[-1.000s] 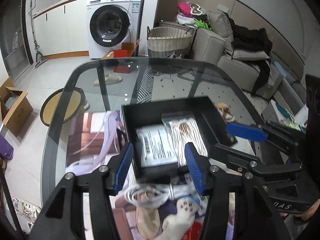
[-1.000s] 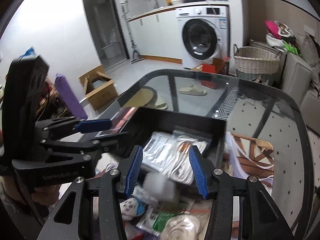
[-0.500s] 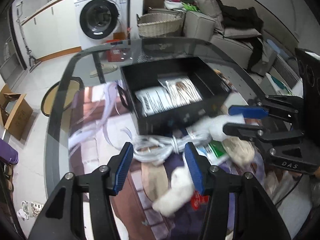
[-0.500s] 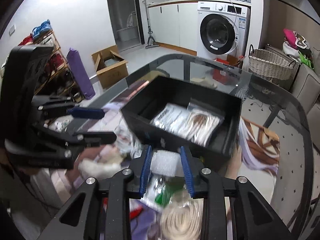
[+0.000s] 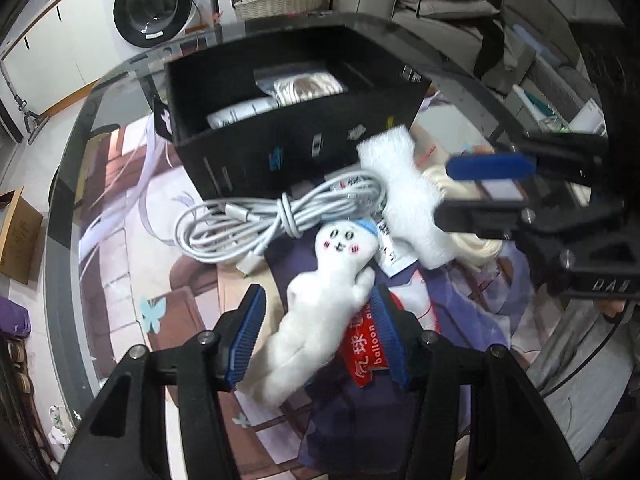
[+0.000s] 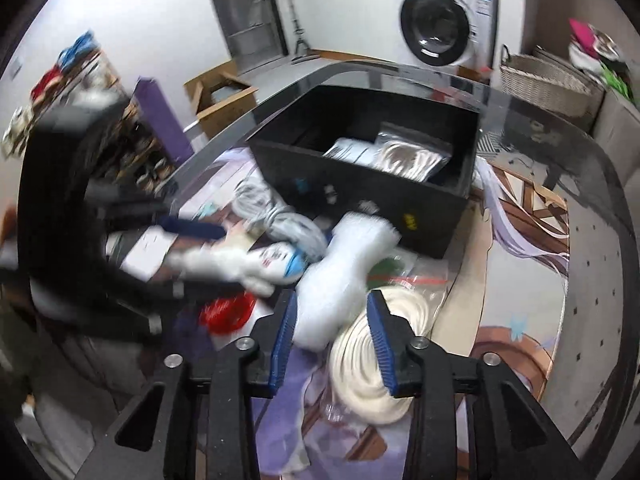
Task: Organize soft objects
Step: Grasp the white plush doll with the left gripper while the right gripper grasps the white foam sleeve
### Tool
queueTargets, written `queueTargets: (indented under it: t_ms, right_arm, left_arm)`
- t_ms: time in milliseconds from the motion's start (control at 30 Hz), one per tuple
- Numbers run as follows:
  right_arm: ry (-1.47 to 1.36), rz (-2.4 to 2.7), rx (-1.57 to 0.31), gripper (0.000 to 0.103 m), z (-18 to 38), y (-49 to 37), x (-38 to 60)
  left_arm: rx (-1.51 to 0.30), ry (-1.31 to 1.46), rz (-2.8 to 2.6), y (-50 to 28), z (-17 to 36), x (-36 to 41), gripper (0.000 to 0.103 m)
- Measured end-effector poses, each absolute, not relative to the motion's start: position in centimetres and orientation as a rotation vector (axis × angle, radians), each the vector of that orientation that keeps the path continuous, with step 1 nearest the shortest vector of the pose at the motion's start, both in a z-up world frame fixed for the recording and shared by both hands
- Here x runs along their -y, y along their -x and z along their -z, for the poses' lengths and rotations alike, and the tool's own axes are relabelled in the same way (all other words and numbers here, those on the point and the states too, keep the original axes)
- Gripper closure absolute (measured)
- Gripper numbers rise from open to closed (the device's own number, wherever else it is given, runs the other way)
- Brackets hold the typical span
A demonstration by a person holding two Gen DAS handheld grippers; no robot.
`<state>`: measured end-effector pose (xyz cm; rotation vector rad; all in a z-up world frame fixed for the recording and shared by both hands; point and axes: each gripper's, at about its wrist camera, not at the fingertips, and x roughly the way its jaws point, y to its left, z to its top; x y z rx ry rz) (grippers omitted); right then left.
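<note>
Gathering soft things beside the black box point(image 5: 304, 148), we hold our left gripper point(image 5: 318, 336) wide open around the white plush toy point(image 5: 320, 296); our right gripper point(image 6: 332, 328) pinches the white foam piece point(image 6: 340, 272). Next, we judge, lift both into the box.

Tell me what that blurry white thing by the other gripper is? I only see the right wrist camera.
Observer: A white plush toy with a drawn face, lying between the open fingers of the left gripper.
Operator: And the grey tangle by the box?
Observer: A white cable, coiled and wrapped round its middle, in front of the black box.
Operator: The red blob?
Observer: A red packet printed "balloon", partly under the plush.
</note>
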<state>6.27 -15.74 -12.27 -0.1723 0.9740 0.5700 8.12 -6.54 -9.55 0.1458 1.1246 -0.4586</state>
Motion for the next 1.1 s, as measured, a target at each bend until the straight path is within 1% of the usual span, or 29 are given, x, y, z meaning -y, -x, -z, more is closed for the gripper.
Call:
queueTargets:
  t_ms: [33,67,100,333,400,433,533,700,933,1100]
  right_arm:
    - [0.157,-0.567,-0.978,0.057,12.2,-6.8,15.6]
    - [0.146,-0.570,-0.984,0.055,12.3,-7.1,15.4]
    - [0.139,-0.571,-0.991,0.055,12.5,-7.4,15.2]
    - [0.176,-0.535,-1.027,0.054,14.7,-8.8,13.8]
    - [0.211,-0.554,-1.009,0.055,15.0,-8.3,13.7]
    - [0.224,-0.563,-1.009,0.064,14.9,-8.2,13.6]
    - [0.229,-0.577,-1.008,0.067,14.3,-7.7,14.0]
    - [0.236,-0.581,-0.987,0.067,13.3,-6.9,14.9]
    - [0.255,-0.589,-0.998,0.067,13.9,-6.7,14.5]
    - [0.254,-0.589,-0.993,0.067,13.9,-6.5,14.5]
  left_arm:
    - [-1.125,-0.145,0.458,-8.0,9.5,6.5,0.055]
    - [-1.123,-0.137,0.460,-7.9,9.4,6.4,0.065]
    - [-1.124,-0.129,0.468,-7.8,9.3,6.4,0.071]
    - [-1.107,-0.115,0.413,-7.9,9.0,4.8,0.072]
    - [-1.098,-0.116,0.400,-7.9,8.8,4.4,0.072]
    - [-1.097,-0.115,0.399,-7.9,8.7,4.2,0.071]
    - [-1.117,-0.102,0.397,-8.0,9.3,3.8,0.068]
    - [-1.134,-0.159,0.394,-7.9,10.2,4.9,0.067]
    - [-1.117,-0.181,0.416,-7.8,9.7,5.3,0.071]
    - [-1.101,-0.182,0.439,-7.6,9.3,5.5,0.071]
